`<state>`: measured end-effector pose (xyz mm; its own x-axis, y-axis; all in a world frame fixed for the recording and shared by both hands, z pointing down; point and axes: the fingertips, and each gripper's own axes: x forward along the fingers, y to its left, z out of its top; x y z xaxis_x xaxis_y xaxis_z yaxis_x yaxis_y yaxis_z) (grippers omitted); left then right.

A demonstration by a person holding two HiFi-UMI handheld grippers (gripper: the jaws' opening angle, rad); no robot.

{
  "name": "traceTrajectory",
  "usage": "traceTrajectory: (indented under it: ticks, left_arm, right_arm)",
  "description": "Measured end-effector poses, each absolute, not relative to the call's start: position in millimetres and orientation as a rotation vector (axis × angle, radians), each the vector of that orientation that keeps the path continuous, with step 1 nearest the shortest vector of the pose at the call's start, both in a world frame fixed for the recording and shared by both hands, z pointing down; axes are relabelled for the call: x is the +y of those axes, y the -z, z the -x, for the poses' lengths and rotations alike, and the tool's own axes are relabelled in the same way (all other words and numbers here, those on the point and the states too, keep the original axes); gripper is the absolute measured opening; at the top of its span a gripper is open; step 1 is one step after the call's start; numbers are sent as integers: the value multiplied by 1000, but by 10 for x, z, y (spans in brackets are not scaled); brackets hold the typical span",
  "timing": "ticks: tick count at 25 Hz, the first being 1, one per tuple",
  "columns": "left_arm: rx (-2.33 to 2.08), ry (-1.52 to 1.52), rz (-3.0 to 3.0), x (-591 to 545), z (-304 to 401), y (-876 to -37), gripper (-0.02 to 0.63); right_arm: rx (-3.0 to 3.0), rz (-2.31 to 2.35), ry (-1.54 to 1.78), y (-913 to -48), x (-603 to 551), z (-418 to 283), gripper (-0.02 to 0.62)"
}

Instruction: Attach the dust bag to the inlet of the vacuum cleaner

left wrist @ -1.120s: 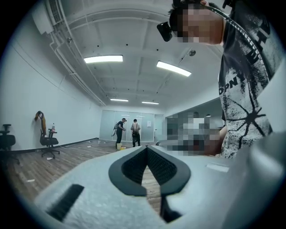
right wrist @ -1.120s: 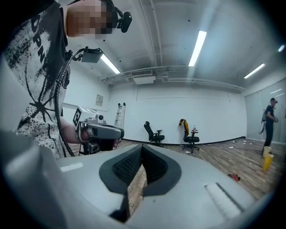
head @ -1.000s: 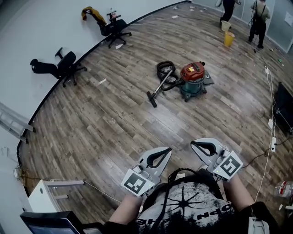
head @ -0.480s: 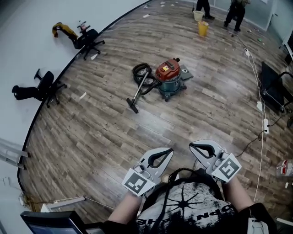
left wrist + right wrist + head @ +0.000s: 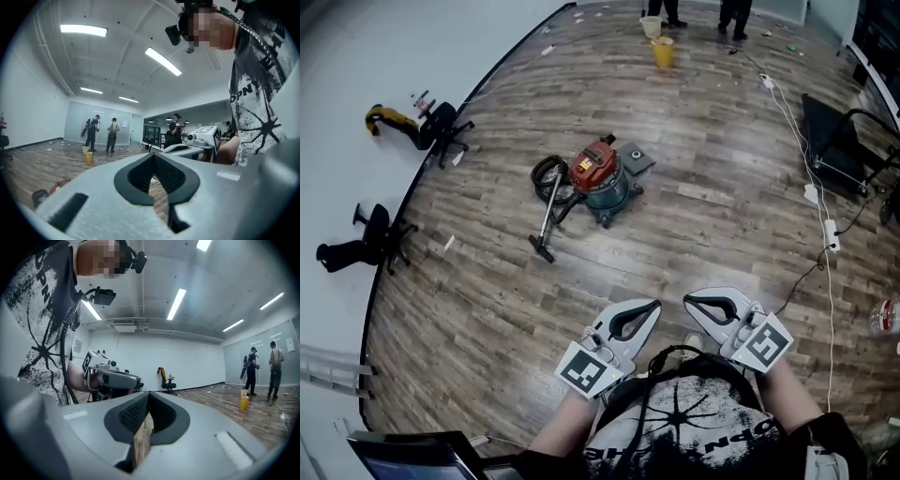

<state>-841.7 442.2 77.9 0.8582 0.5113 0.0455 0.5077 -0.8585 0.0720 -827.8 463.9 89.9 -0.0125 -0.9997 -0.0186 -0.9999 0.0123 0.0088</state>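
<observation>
The left hand-held gripper (image 5: 647, 307) sits low in the head view, close to the person's chest, its jaws pressed together on nothing. The right hand-held gripper (image 5: 692, 301) beside it is likewise closed and empty. The vacuum cleaner (image 5: 598, 176), red-topped on a teal drum, stands on the wood floor (image 5: 722, 216) well apart from them, toward 11 o'clock. Its hose (image 5: 547, 174) coils at its 9 o'clock. A flat grey piece (image 5: 636, 157) lies just beside the vacuum cleaner at 1 o'clock.

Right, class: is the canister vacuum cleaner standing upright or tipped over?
Upright: the vacuum cleaner stands on its base on the floor, red top uppermost, with its hose coiled beside it.
</observation>
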Motion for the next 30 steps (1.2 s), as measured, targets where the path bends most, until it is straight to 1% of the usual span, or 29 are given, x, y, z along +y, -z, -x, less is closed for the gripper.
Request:
traceTrajectory:
  ticks: [6, 13, 22, 30]
  left_arm:
    - [900, -131, -2955, 5019, 7714, -878, -2]
    - [947, -146, -2960, 5372, 7360, -890, -2]
    - [1013, -193, -2932, 5391, 7100, -1005, -2]
    - [1179, -177, -2844, 5176, 6485, -1065, -2]
  right_arm:
    - [2177, 2234, -41, -1002, 5220, 7628, 5]
    - [2122, 2244, -84, -1032, 5567, 7303, 5]
    - [2086, 2269, -102, -1116, 5554, 7083, 5]
    - [1966, 2374, -97, -1122, 5274, 6572, 5]
